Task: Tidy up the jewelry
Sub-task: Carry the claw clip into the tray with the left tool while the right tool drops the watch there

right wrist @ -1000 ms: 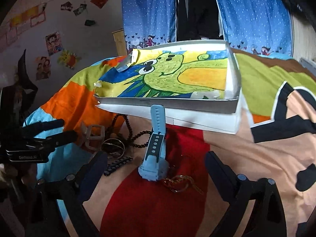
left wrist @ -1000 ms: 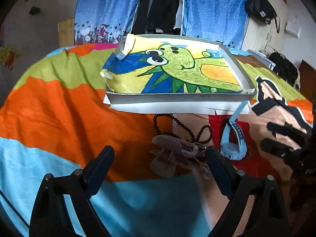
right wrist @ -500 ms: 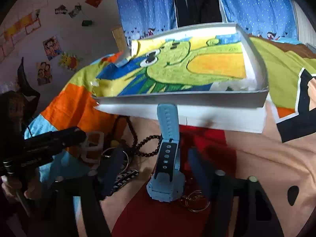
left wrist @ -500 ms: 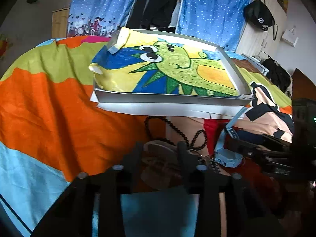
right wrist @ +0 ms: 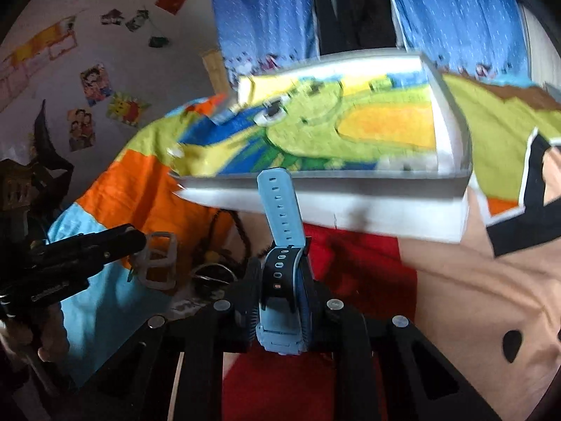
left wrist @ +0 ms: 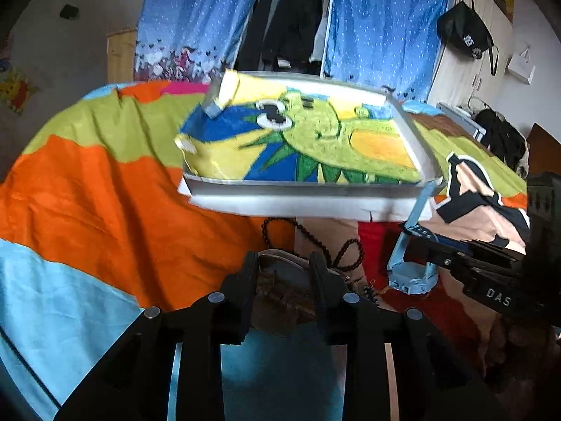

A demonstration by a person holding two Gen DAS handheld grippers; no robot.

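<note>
The right tongs [right wrist: 280, 301] are closing on the blue watch [right wrist: 280, 291], and the pads are now pressing both sides of its body, with the strap [right wrist: 278, 207] standing up in front of the tray [right wrist: 315, 189]. The watch is sitting on the red patch of the bedspread [right wrist: 455, 298], just before the tray's near wall. It is looking light and hard in the case but floppy in the strap, so holding the body, as now, is the sound choice; a grip on the strap alone would probably let the case swing. The left tongs [left wrist: 282, 280] have narrowed onto the beige hair claw [left wrist: 280, 273], which is lying on the bed just beside the dark bead string [left wrist: 308, 231]; its pads are sitting against the claw's sides, so I am judging it gripped. The claw is likely stiff plastic with a spring, light and a little slick, best taken across its back. The beads are looking limp and easy to snag, as they are lying close under the claw. Both things are waiting a short lift away from the tray, whose picture-lined floor is lying bare.
</note>
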